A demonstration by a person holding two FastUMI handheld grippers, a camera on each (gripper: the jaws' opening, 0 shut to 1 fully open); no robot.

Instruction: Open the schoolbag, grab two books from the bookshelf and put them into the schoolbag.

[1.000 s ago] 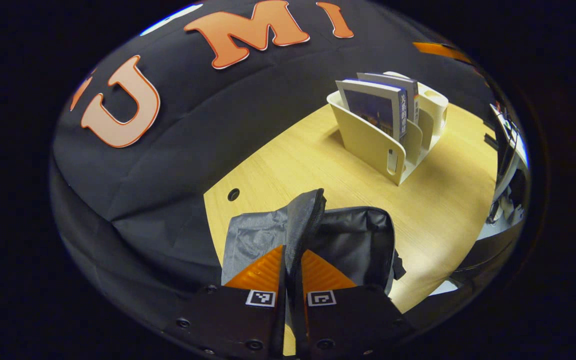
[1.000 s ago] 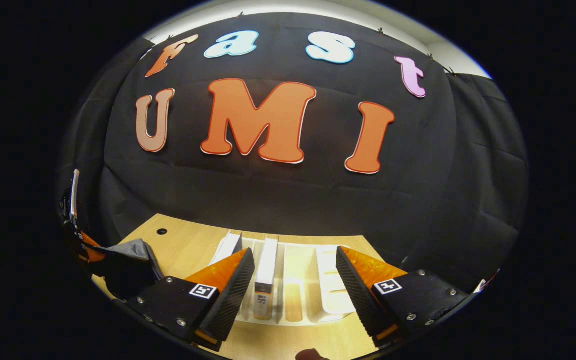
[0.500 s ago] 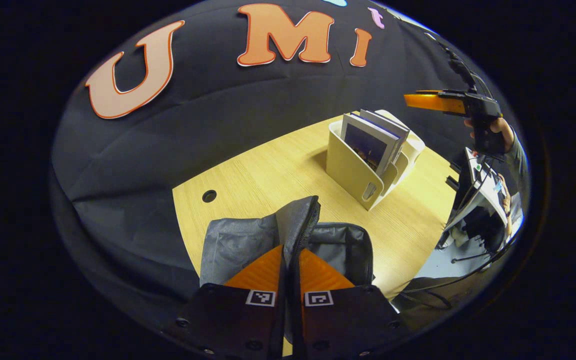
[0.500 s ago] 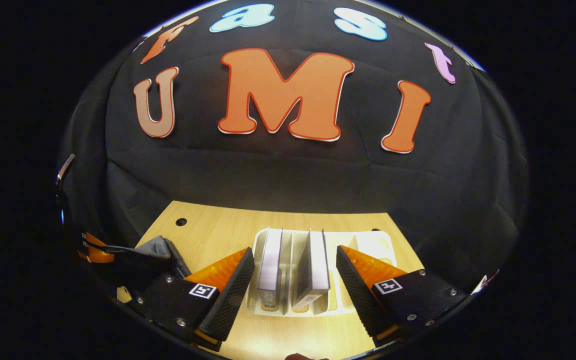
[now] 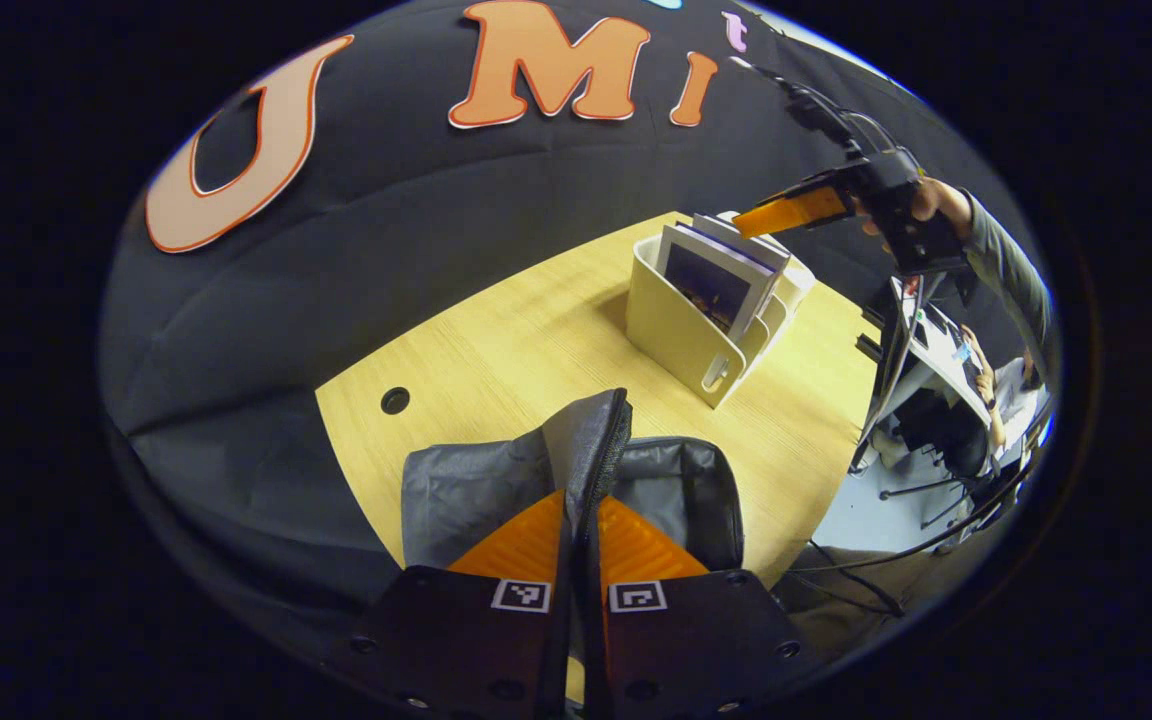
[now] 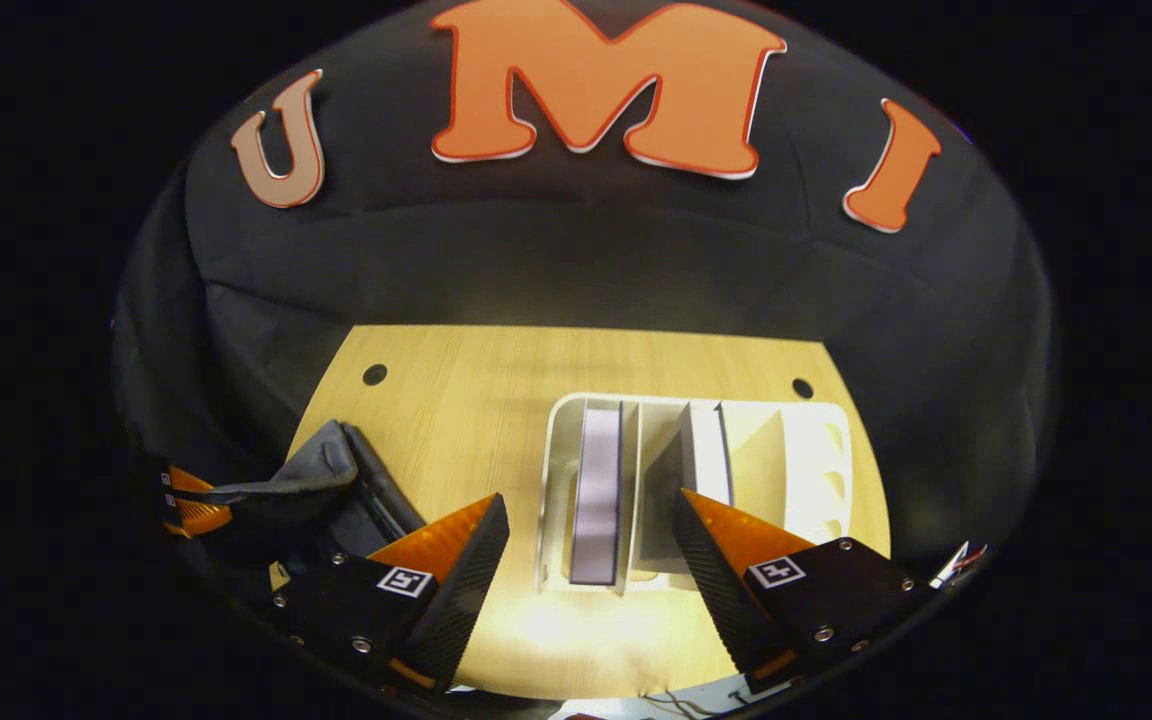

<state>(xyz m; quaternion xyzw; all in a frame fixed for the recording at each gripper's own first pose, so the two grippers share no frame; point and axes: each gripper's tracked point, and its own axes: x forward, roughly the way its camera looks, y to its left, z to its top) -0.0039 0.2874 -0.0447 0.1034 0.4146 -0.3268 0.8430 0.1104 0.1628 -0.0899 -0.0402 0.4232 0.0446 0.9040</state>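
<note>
My left hand-held gripper (image 5: 581,520) is pinching the raised flap (image 5: 591,440) of the dark grey schoolbag (image 5: 676,490), which lies at the near edge of the wooden counter (image 5: 526,340). My right hand-held gripper (image 6: 591,545) hangs spread wide above the cream bookshelf (image 6: 816,470), touching nothing. Two books (image 6: 598,490) stand upright in separate slots of the bookshelf, which sits on the counter well apart from the schoolbag

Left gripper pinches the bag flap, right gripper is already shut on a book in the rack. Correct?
Not quite. In the right gripper view the right gripper is open above the rack, touching neither book. The left gripper does pinch the bag flap.
</note>
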